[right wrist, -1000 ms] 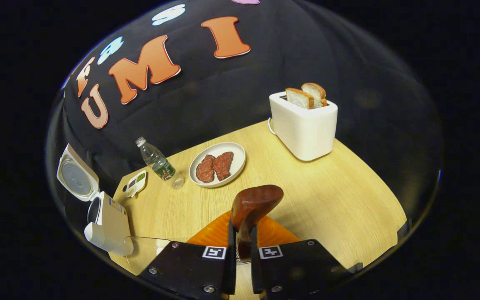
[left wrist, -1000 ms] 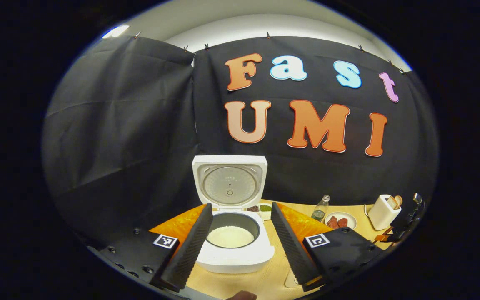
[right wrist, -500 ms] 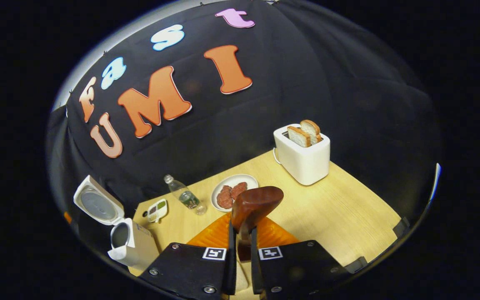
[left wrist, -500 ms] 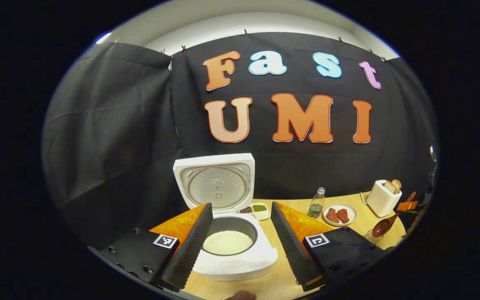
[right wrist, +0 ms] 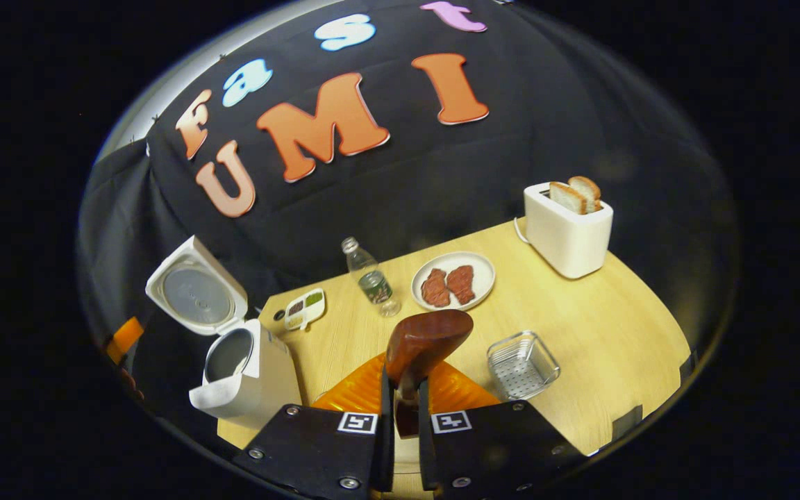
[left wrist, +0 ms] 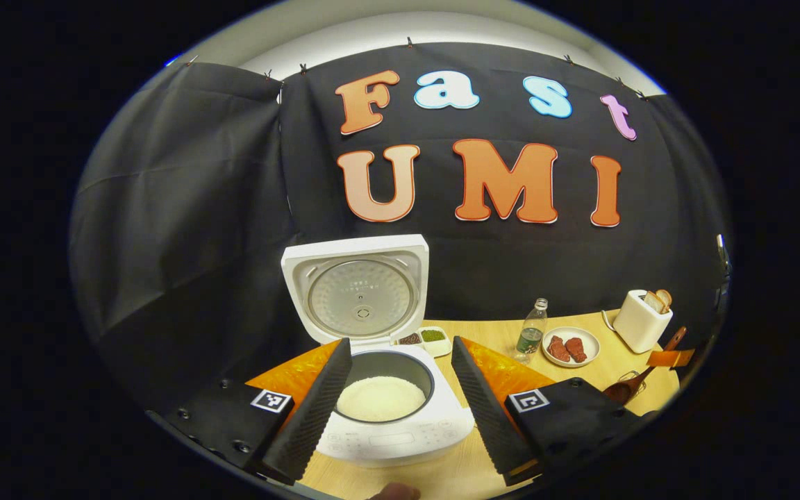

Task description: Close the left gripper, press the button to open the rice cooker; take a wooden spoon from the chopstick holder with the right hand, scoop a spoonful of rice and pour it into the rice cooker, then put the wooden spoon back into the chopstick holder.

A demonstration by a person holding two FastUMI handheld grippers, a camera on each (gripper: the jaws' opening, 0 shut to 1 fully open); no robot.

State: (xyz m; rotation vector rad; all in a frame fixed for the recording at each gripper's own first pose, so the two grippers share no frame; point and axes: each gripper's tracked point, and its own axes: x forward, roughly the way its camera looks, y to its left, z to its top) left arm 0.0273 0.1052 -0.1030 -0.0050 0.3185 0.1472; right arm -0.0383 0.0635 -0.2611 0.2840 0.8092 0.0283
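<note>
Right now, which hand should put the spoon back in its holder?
The right. The right gripper is shut on the wooden spoon, beside the wire chopstick holder. The left gripper is open at the rice cooker.

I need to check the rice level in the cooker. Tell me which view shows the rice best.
The left gripper view: it looks straight into the open rice cooker, with the white rice in plain sight. The right gripper view shows the cooker from the side, so the pot's inside is dark and no rice can be made out.

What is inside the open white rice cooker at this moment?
The white rice cooker has its lid up; its dark inner pot holds white rice. The pot bottom under the rice is covered.
</note>
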